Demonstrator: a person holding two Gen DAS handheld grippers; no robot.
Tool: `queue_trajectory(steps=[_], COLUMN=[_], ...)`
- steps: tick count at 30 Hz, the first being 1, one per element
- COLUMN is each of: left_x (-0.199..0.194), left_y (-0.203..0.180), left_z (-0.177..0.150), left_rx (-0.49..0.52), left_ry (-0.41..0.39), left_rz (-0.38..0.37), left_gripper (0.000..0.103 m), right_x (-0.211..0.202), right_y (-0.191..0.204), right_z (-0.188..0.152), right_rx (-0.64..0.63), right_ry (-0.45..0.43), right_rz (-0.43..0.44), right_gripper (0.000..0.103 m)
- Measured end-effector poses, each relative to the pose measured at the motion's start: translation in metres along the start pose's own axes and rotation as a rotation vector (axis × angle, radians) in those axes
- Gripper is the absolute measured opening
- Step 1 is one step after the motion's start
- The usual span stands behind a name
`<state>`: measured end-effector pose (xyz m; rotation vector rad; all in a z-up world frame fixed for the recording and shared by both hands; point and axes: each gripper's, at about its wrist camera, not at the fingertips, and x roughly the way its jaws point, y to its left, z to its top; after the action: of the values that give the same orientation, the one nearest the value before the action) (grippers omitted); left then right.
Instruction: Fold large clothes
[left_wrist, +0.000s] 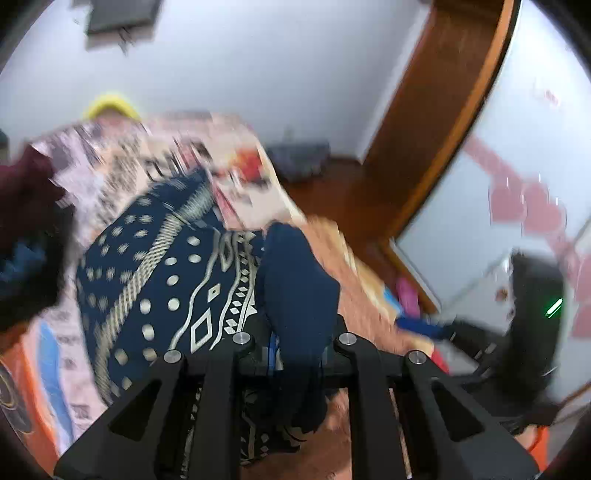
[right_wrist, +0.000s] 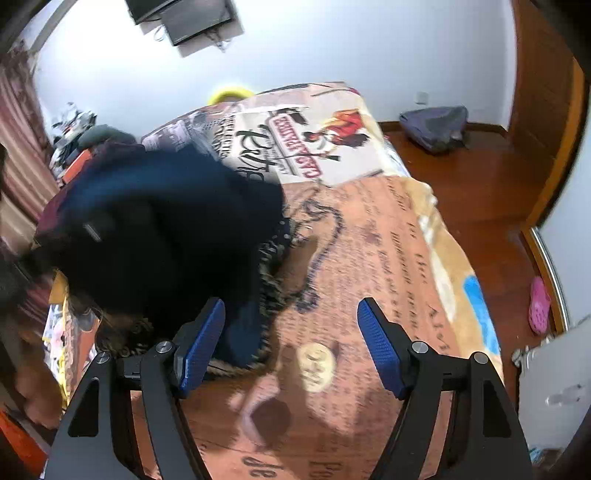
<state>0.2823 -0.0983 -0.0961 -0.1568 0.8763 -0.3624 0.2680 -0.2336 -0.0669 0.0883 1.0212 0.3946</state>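
The navy patterned garment (left_wrist: 159, 280) lay spread on the printed bed cover (left_wrist: 110, 177), its cream dots, diamonds and wavy bands facing up, and one plain navy fold of it rose from the bed straight into the left gripper (left_wrist: 293, 343), whose fingers were hidden behind the cloth bunched between them; the linkage arms stood close together, so the jaws were clamped on that fold. In the right wrist view the same garment (right_wrist: 166, 236) appeared as a dark, blurred mound on the left half of the bed, its fringed edge touching the cover just beside the left blue pad (right_wrist: 203, 347) of the right gripper (right_wrist: 291, 347). That gripper hung above the cover (right_wrist: 388, 240) with its pads spread wide apart and nothing between them, the garment lying ahead and to its left. Beyond the bed, a grey bag (right_wrist: 436, 125) sat on the wooden floor (right_wrist: 480, 192) against the white wall (right_wrist: 332, 44), a pink slipper (right_wrist: 540, 304) lay near a sliding door track, and a yellow object (right_wrist: 229, 92) showed just past the far edge of the bed.
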Motion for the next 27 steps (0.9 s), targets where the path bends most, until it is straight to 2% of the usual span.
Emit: queue_trajectory(steps=[3,4,6,7,11,14,17,20,24,27], left_x=[0.022,0.022,0.016,0.007,-0.032,-0.06,-0.077,-0.074,-0.049,-0.028], left_y=[-0.002,-0.004,-0.006,-0.008,-0.007,0.006,0.032,0.061,0.093,0.102], left_z=[-0.017,-0.022,-0.026,-0.027,-0.027,-0.025,-0.026,-0.034,-0.057,-0.077], left_rx=[0.009,0.016,0.044,0.063,0.113,0.127,0.115,0.081,0.023,0.031], left_ry=[0.111,0.12,0.126,0.126,0.051,-0.02,-0.057,-0.029,0.076,0.141], left_rz=[-0.022,-0.022,-0.022,-0.036,-0.041,0.015,0.108,0.183,0.206,0.221], left_gripper=[0.016,0.017,0.025,0.033,0.057,0.065,0.069,0.069,0.069,0.07], right_x=[-0.005,-0.007,-0.009,-0.01,-0.019,-0.026,-0.03,-0.026,-0.009,0.001], right_y=[-0.007,-0.007,-0.009,-0.008,-0.002,0.007,0.022,0.037,0.059,0.074], right_z=[-0.004,-0.005,-0.005,-0.004,-0.003,0.002,0.009,0.016,0.022,0.019], right_rx=[0.011,0.006,-0.006,-0.013,-0.036,-0.058,-0.087,-0.107,-0.112,-0.127], right_ry=[0.001,0.0,0.001,0.0,-0.017,-0.04,-0.055,-0.054,-0.015,0.009], right_rz=[0.001,0.002,0.001,-0.001,0.017,0.035,0.077,0.108,0.16,0.167], right_gripper=[0.072,0.072,0.072,0.072,0.072,0.072,0.072,0.072,0.072,0.072])
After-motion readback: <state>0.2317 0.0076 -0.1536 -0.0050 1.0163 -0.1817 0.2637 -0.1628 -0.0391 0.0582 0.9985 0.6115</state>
